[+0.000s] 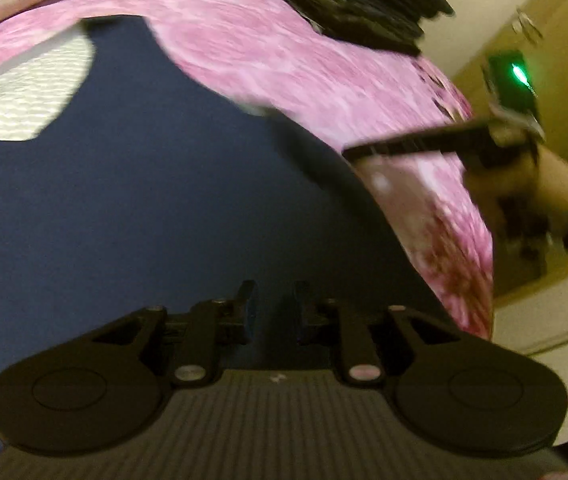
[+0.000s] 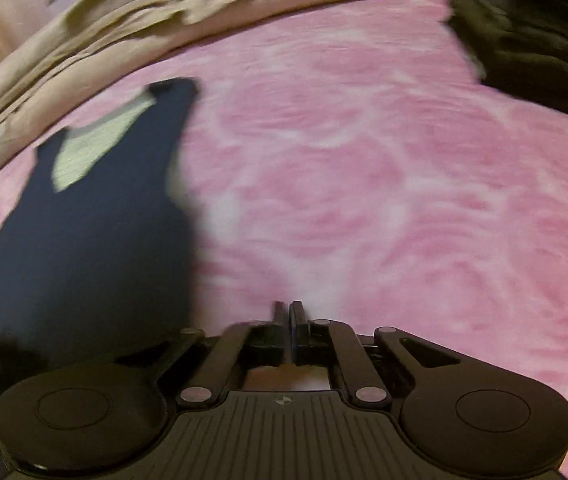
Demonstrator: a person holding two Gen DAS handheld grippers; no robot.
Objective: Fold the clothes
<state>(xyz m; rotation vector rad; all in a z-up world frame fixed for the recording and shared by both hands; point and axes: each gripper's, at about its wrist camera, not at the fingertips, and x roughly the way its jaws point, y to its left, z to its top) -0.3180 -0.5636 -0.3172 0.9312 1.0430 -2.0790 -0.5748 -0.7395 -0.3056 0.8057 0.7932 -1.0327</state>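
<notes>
Navy top (image 2: 84,232) is lying flat on pink blanket (image 2: 363,200). I'm hovering left gripper (image 1: 274,304) slightly open, empty; right gripper (image 2: 287,320) shut, empty. Next probably needs regrasping an edge.

Left gripper (image 1: 274,308), jaws slightly apart with nothing between them, hovers over a navy garment (image 1: 144,200) (white mesh lining (image 1: 24,92) showing) on a pink floral blanket (image 1: 284,52); right gripper (image 1: 415,146) blurred beyond.

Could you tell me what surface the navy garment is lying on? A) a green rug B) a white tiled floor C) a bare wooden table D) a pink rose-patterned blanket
D: in the right wrist view the navy garment lies spread on the pink rose-patterned blanket, which surrounds it above and to the right.
</notes>
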